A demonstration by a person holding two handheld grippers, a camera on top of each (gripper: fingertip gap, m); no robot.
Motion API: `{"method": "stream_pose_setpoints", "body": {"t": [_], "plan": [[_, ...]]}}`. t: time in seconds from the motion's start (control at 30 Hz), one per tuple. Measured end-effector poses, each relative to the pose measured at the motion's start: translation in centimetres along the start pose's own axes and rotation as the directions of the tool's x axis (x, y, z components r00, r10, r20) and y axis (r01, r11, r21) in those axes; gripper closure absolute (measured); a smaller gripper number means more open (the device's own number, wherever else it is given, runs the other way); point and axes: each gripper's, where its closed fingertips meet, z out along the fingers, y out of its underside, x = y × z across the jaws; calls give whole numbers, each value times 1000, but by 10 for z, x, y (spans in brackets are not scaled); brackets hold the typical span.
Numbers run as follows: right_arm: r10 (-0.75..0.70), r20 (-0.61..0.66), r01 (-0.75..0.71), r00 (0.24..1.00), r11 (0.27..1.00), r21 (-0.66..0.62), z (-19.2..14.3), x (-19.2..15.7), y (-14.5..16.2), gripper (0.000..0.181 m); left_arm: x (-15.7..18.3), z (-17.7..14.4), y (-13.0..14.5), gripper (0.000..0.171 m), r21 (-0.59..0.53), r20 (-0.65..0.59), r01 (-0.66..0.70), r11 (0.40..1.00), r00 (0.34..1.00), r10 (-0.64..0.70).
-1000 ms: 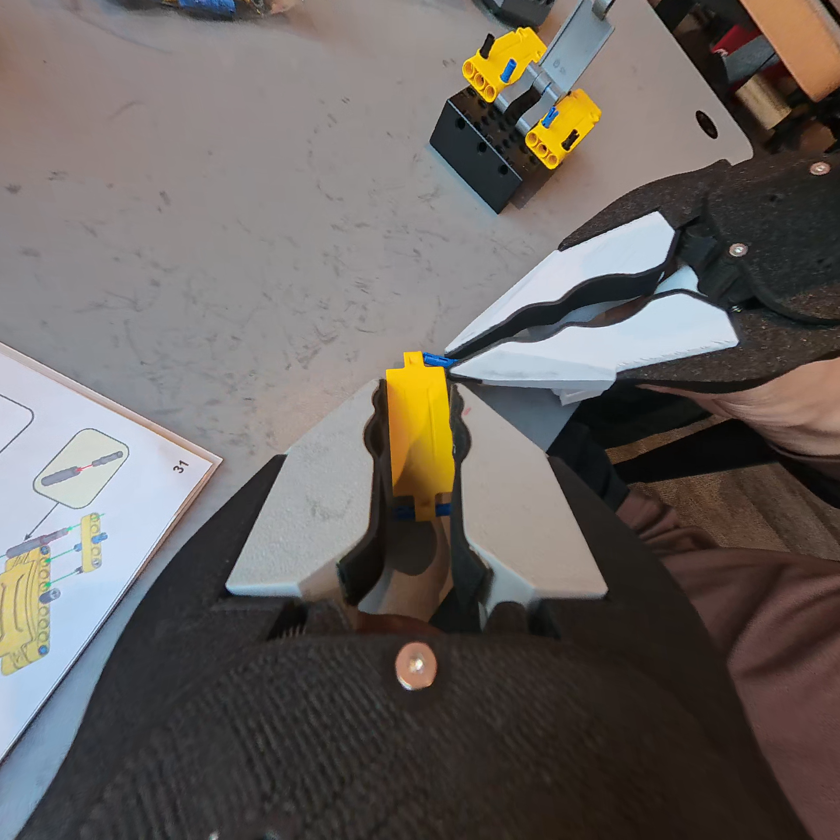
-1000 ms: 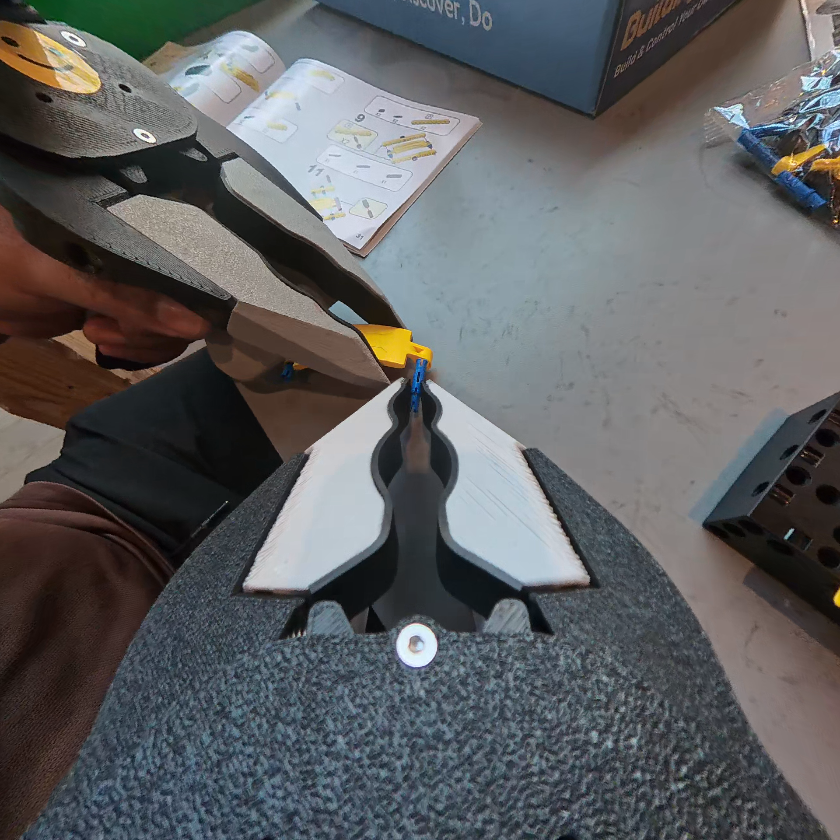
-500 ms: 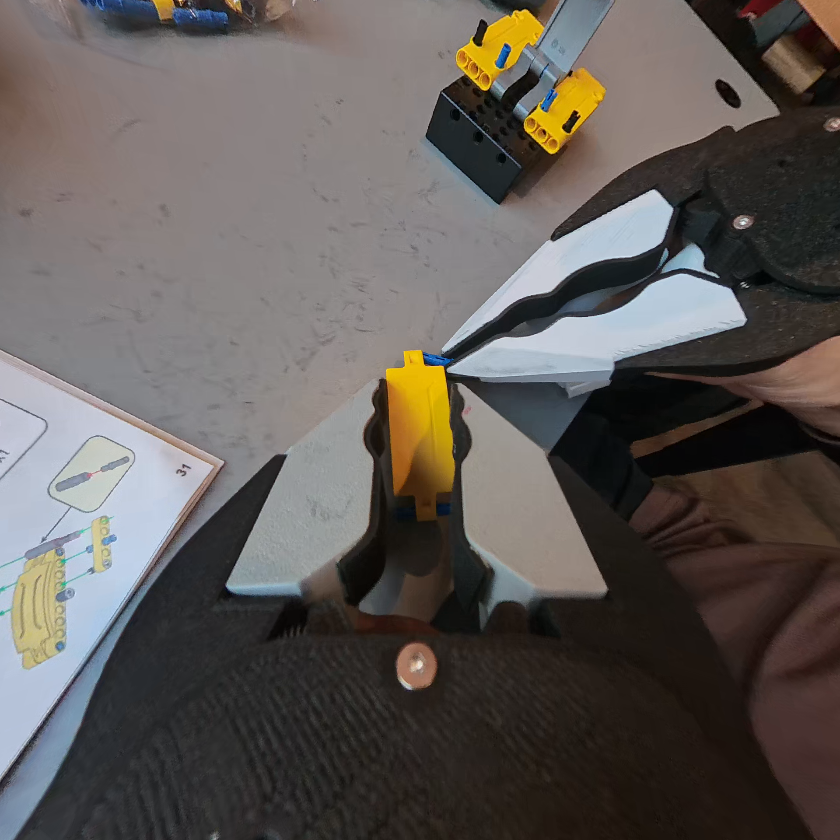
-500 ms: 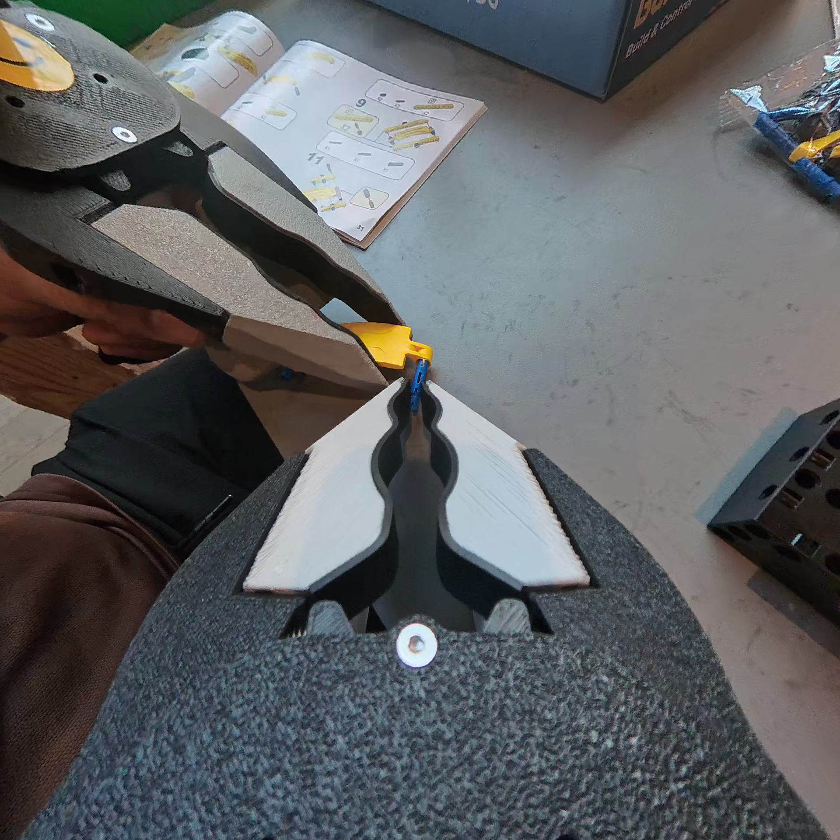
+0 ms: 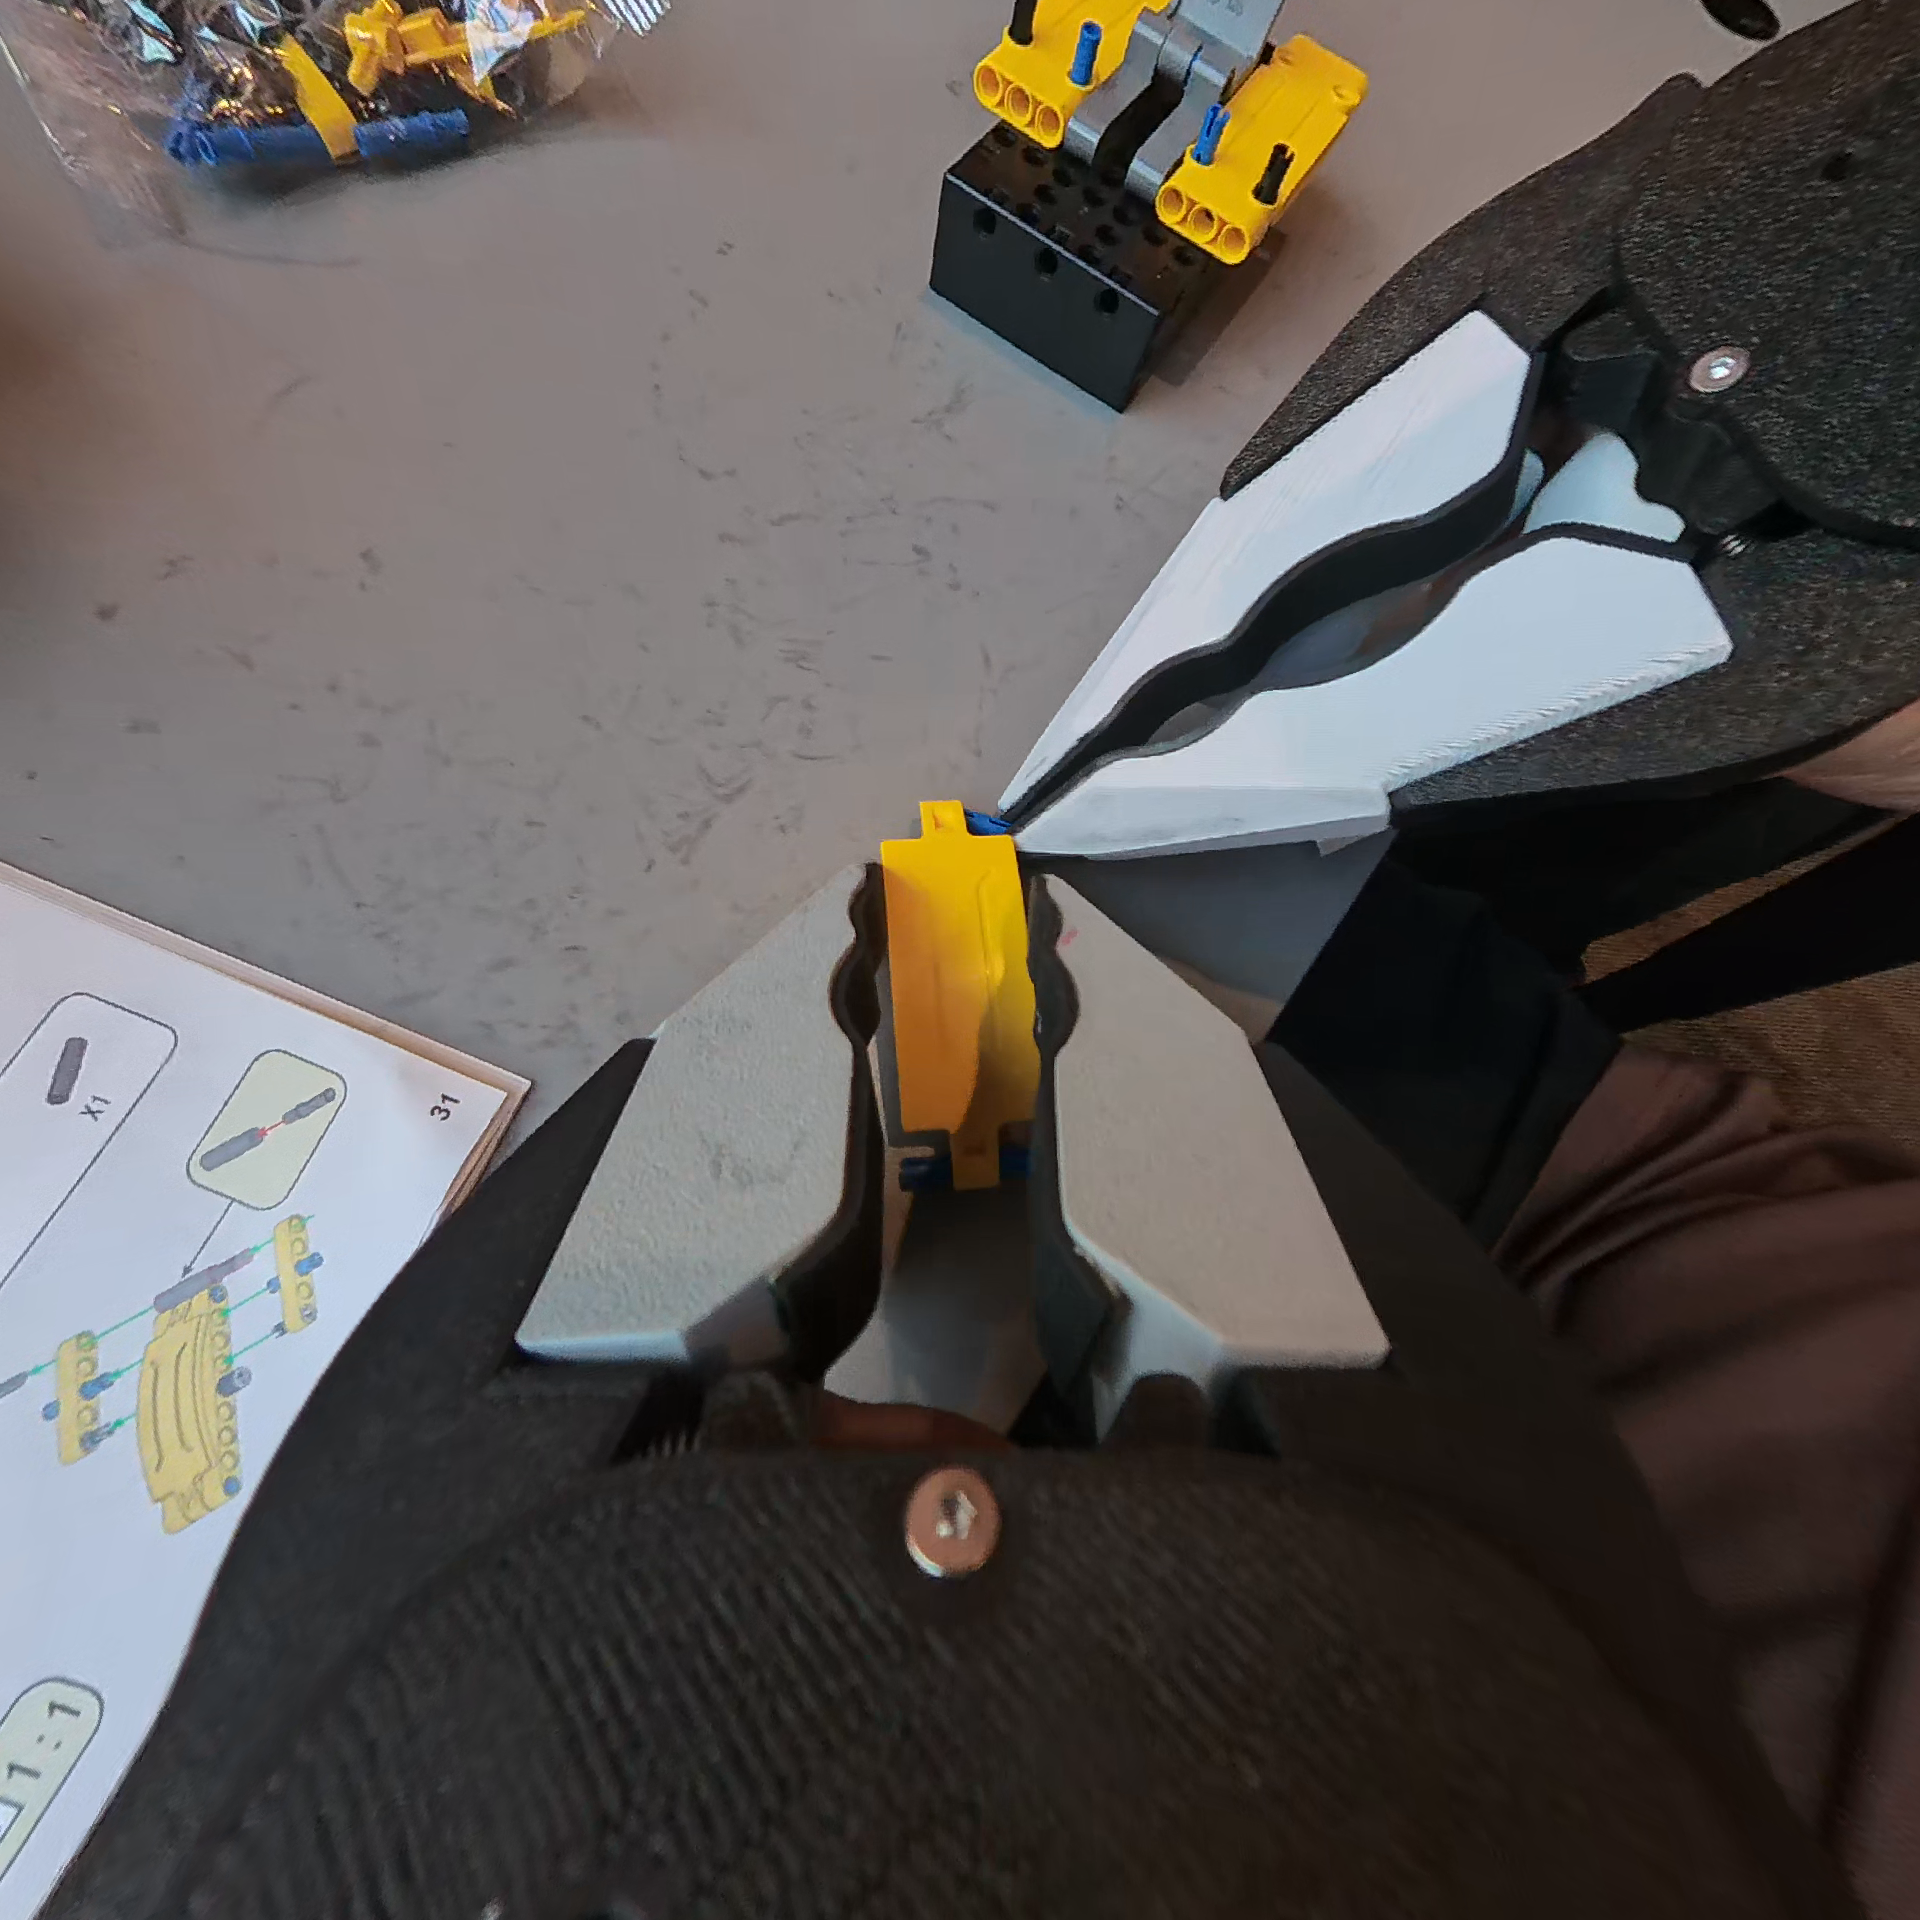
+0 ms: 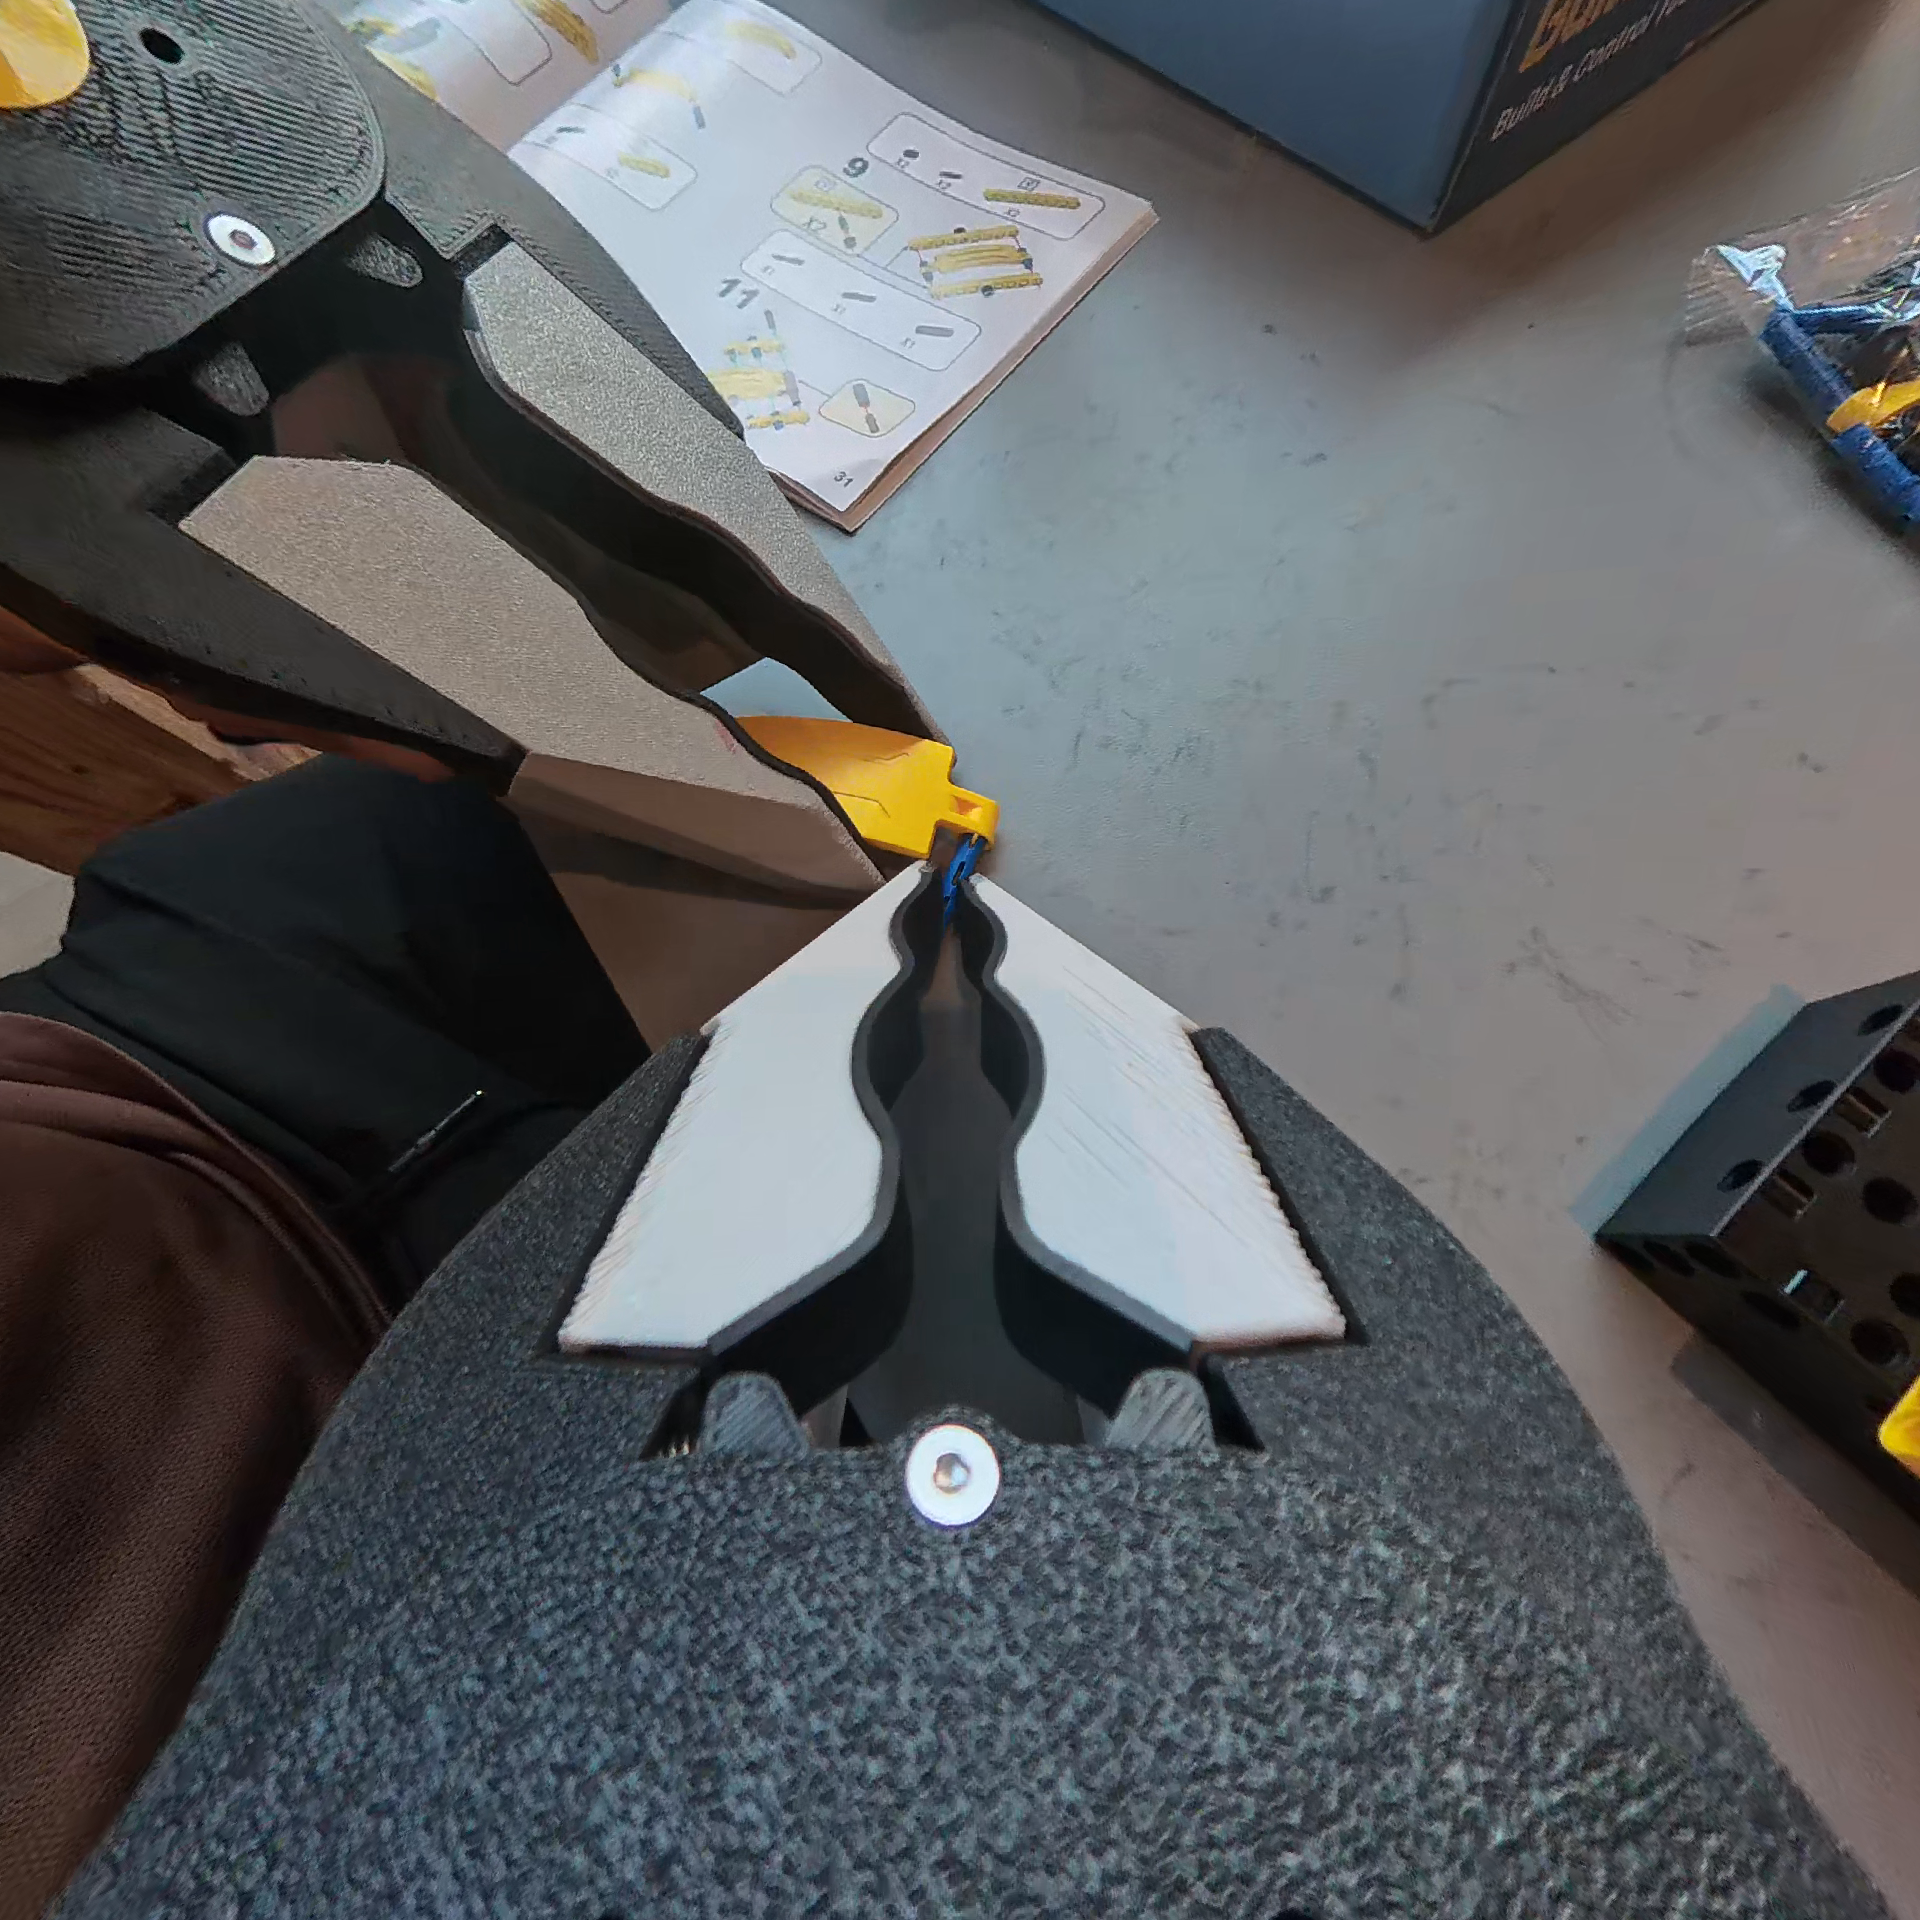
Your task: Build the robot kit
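Note:
My left gripper [image 5: 951,894] is shut on a yellow curved panel piece [image 5: 961,997], held above the near edge of the grey table [image 5: 520,582]. A blue pin [image 5: 985,826] sticks out sideways at the panel's far tip. My right gripper [image 6: 948,883], with white fingers, is shut on that blue pin [image 6: 961,868], its tips right against the panel's tip [image 6: 904,795]. The right gripper also shows in the left wrist view [image 5: 1013,821], coming in from the right. The left gripper shows in the right wrist view [image 6: 873,769], coming in from the upper left.
A black block with yellow, grey and blue pieces on top [image 5: 1122,177] stands at the back; it also shows in the right wrist view [image 6: 1808,1174]. A clear bag of parts [image 5: 312,94] lies far left. An open instruction booklet [image 5: 135,1247] and a blue box [image 6: 1455,94] lie nearby. Less than 4 cm separates the two grippers' tips.
Both grippers kept their grip, joined at the pin. The pair has shifted toward the black block and the bag, which now appear closer and larger in the left wrist view.

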Motion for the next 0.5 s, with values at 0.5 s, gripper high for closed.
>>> {"method": "stream_pose_setpoints", "body": {"t": [0.5], "plan": [[-73, -5, 73, 997, 997, -6, 1, -2, 1, 180, 0, -1, 2, 148, -20, -25, -84, 996, 996, 84]]}}
